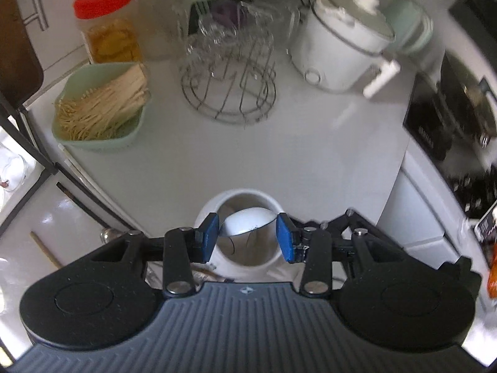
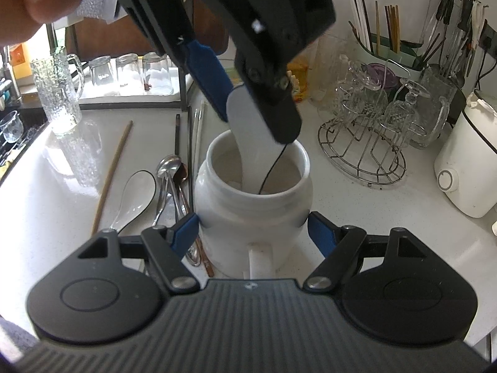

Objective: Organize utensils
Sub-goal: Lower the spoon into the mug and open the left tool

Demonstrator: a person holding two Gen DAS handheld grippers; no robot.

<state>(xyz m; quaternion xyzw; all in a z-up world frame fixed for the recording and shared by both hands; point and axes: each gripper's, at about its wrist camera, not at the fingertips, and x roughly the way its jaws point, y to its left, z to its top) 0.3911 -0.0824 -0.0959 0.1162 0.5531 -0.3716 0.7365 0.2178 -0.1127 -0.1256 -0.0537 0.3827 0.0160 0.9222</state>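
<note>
White stone-look tabletop crowded from edge to edge. At far right, a white electric rice cooker; beside it, a round wire drying stand hung with upturned clear glasses. Behind, against the tiled wall, a pale green utensil caddy bristling with chopsticks and straws. Across the tabletop on the left, a pale green plastic basket of bamboo skewers under a red-lidded clear jar.

Centre stage: a white ceramic crock with a small side handle, standing upright and clamped at its belly by the right gripper, blue-padded jaws pressed against both flanks at a wide spread.

Above the crock mouth, the left gripper angled steeply down, jaws about half open and closed on a white ceramic soup spoon, bowl pinched between the blue pads, handle reaching down inside the crock. A thin black wire loop dangling from the gripper into the opening too.

Left of the crock, lying loose on the tabletop: a second white ceramic spoon with a dark rim, a cluster of metal spoons, a brown wooden chopstick, plus dark and white chopsticks further back, crowding the crock's left side. Part of a hand at top left.
</note>
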